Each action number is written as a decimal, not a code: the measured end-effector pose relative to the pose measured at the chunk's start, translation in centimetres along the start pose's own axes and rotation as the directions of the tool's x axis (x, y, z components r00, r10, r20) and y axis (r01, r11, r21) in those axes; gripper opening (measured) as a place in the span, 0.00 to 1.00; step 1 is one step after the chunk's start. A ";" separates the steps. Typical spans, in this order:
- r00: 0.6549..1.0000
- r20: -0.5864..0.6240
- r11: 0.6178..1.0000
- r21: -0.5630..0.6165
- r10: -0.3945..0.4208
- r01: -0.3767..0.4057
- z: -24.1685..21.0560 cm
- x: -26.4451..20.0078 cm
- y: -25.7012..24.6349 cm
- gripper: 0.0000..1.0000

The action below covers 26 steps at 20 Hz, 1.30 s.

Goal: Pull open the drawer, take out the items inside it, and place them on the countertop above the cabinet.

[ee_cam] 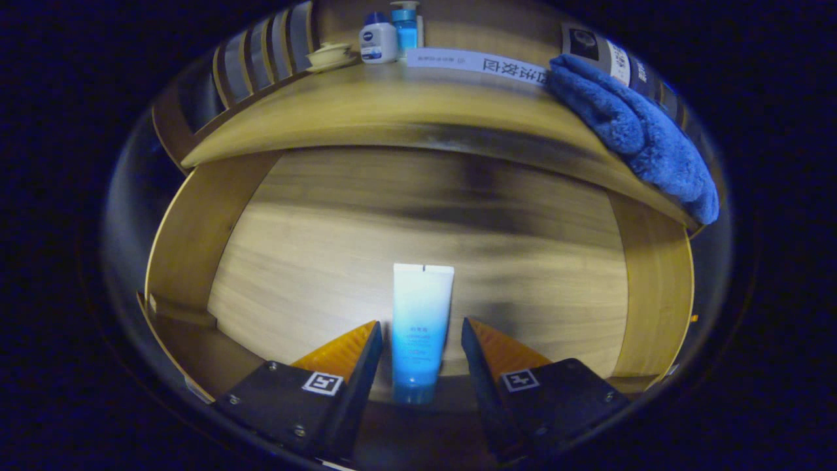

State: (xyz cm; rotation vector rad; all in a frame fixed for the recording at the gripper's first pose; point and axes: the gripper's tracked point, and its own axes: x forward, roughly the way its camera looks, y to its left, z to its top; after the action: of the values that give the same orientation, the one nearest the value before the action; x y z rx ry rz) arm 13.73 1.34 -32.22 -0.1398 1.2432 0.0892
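Looking into the open drawer point(196, 222), we see the blue-and-white tube point(420, 327) lying on its wooden floor, between our tool's point(422, 333) spread fingers, neither touching it. On the table point(392, 104) above lie a blue towel point(634, 131), two bottles point(379, 39) and a small cup point(330, 53).

The gripper point(422, 337) has two wedge-shaped fingers point(346, 350), orange on their outer slopes and black along the inner faces. Each runs back into a flat black block with small silver screws, and each block carries a square black-and-white marker point(322, 383).
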 end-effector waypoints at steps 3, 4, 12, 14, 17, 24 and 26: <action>1.000 -0.028 1.000 -0.005 -0.005 0.005 -0.4 0.1 -0.1 0.61; 0.999 -0.033 1.000 -0.009 -0.005 0.005 -0.5 0.0 0.0 0.61; 1.000 -0.006 0.999 -0.035 0.006 -0.006 0.0 0.2 0.2 0.49; 1.000 0.004 0.999 -0.051 -0.008 0.009 0.1 0.1 0.0 0.45; 0.996 0.082 0.996 -0.082 -0.020 0.026 1.3 -0.4 -0.1 0.45; 0.966 0.250 0.992 -0.122 0.064 -0.034 3.4 -1.8 1.0 0.44; 0.947 0.308 0.991 -0.124 0.092 -0.056 4.1 -2.3 1.2 0.45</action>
State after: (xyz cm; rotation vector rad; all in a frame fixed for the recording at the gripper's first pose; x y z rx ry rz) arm 16.68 3.20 -28.81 -0.1706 0.9248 0.2391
